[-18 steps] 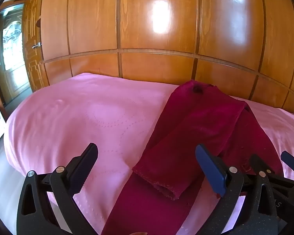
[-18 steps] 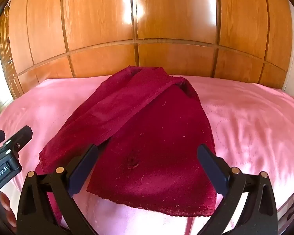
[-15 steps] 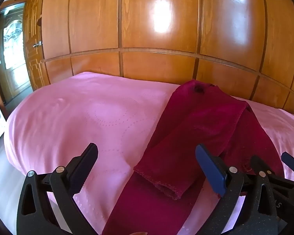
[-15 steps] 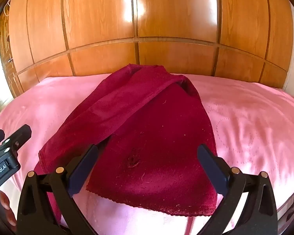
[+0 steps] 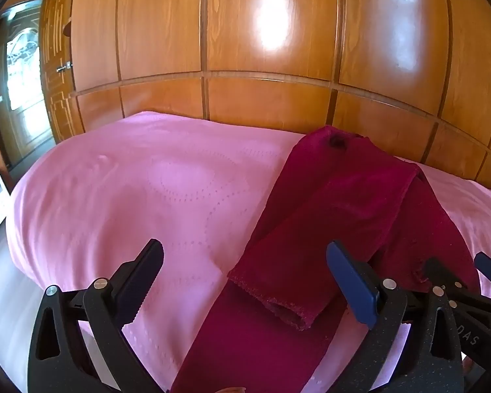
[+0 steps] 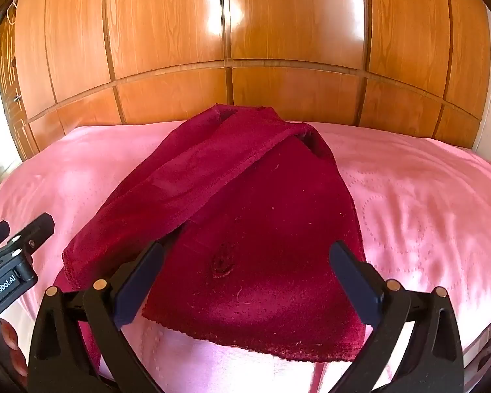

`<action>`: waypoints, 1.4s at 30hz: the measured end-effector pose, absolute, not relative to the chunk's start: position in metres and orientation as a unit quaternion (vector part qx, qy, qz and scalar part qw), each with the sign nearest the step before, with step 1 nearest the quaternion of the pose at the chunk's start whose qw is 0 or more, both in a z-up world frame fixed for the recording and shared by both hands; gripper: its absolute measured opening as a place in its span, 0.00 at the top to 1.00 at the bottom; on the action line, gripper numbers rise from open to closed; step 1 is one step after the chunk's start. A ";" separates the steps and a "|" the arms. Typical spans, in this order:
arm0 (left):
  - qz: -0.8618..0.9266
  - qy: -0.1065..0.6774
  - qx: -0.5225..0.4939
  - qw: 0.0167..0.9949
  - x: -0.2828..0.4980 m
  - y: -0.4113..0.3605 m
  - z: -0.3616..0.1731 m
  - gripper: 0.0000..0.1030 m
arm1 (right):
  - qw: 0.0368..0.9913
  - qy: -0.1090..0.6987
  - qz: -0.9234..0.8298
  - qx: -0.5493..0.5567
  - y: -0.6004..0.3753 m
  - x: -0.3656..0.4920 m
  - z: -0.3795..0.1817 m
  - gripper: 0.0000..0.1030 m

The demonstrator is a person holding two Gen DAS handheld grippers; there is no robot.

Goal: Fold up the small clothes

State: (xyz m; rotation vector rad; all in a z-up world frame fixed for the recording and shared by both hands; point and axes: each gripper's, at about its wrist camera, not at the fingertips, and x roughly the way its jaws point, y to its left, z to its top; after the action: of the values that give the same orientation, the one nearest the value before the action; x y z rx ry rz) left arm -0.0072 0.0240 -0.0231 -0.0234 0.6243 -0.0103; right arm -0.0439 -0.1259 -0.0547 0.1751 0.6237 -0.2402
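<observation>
A dark red garment (image 6: 262, 229) lies on the pink bed, one part folded diagonally over the rest. In the left wrist view the garment (image 5: 337, 216) stretches from the far edge to the near edge, its folded hem near the fingers. My left gripper (image 5: 245, 278) is open and empty, just short of that hem. My right gripper (image 6: 245, 278) is open and empty above the garment's near edge. The left gripper (image 6: 13, 255) also shows at the left of the right wrist view, and the right gripper (image 5: 458, 281) at the right of the left wrist view.
The pink bedspread (image 5: 131, 196) covers the bed, with bare cloth on the left. A wooden panelled wardrobe (image 6: 245, 49) stands right behind the bed. A glazed door (image 5: 23, 82) is at the far left. The bed's near edge runs below the grippers.
Both views have shifted slightly; the garment sits a little higher in the right wrist view. Both grippers stay open and nothing was taken hold of.
</observation>
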 end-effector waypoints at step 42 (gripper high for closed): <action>0.001 0.316 -0.023 0.949 -0.017 0.049 -0.016 0.04 | 0.945 0.301 -0.096 0.083 -0.116 -0.043 -0.050 0.02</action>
State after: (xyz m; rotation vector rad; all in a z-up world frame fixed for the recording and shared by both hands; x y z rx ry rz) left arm -0.0172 0.0490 -0.0160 -0.0458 0.6429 0.0012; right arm -0.0429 -0.1156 -0.0500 0.1699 0.6136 -0.1959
